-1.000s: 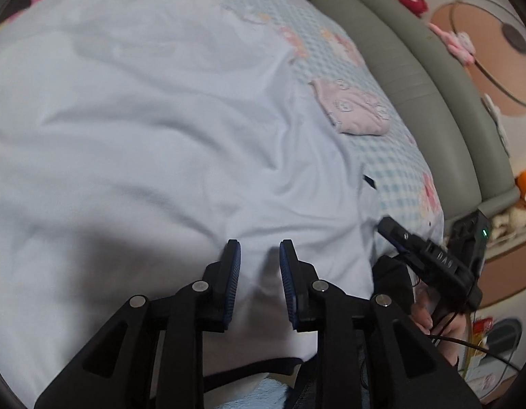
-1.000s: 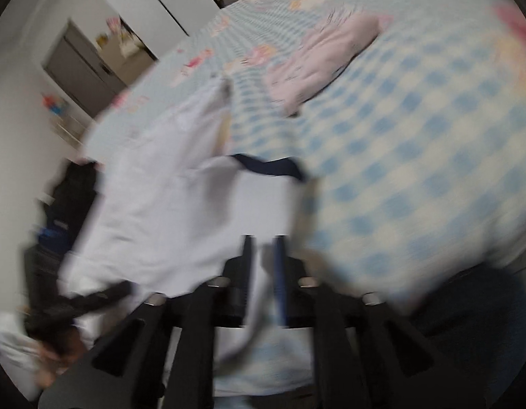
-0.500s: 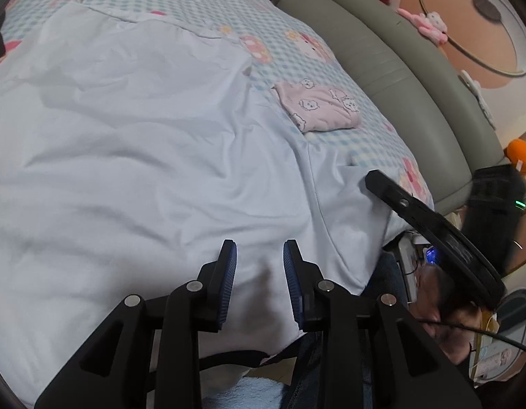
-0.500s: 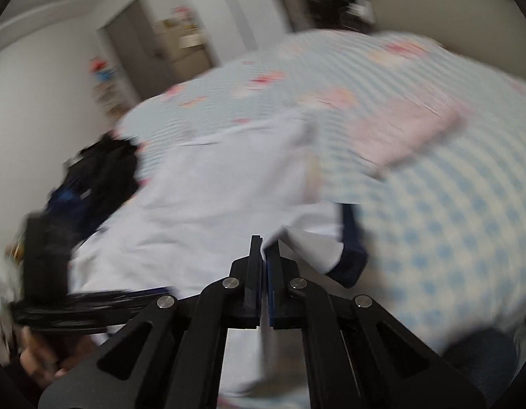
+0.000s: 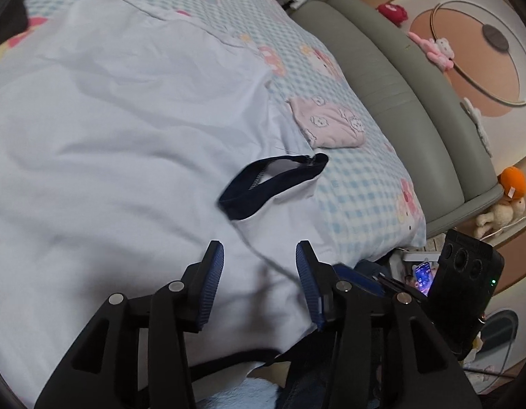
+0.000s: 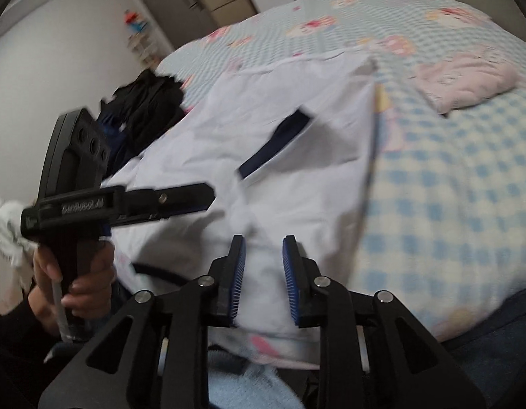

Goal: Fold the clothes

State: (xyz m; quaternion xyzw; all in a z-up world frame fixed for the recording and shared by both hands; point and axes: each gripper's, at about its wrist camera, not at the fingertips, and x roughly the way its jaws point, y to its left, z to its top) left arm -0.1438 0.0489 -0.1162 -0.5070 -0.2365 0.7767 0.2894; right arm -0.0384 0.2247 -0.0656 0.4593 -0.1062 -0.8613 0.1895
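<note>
The white shirt (image 5: 126, 143) lies spread across the bed (image 5: 358, 184), its navy-trimmed sleeve (image 5: 273, 184) folded in over the body near the bed's right edge. It is only partly folded, we judge, and the near hem is the next thing to take.

Our left gripper (image 5: 259, 272) hovers over the shirt's near right corner, jaws spread wide with nothing between them. Our right gripper (image 6: 263, 269) sits low at the near edge, jaws also spread; white cloth shows in the gap, but the pads do not press it, so we read it as not held.

To do this step well, we should close each pair of jaws on the hem itself, both layers together, well apart from one another so the edge stays taut. Then we lift evenly and carry the hem away from us, keeping the sleeve tucked in. The small pink garment (image 5: 331, 126) lies just beside the shirt; we should keep clear of it.
</note>
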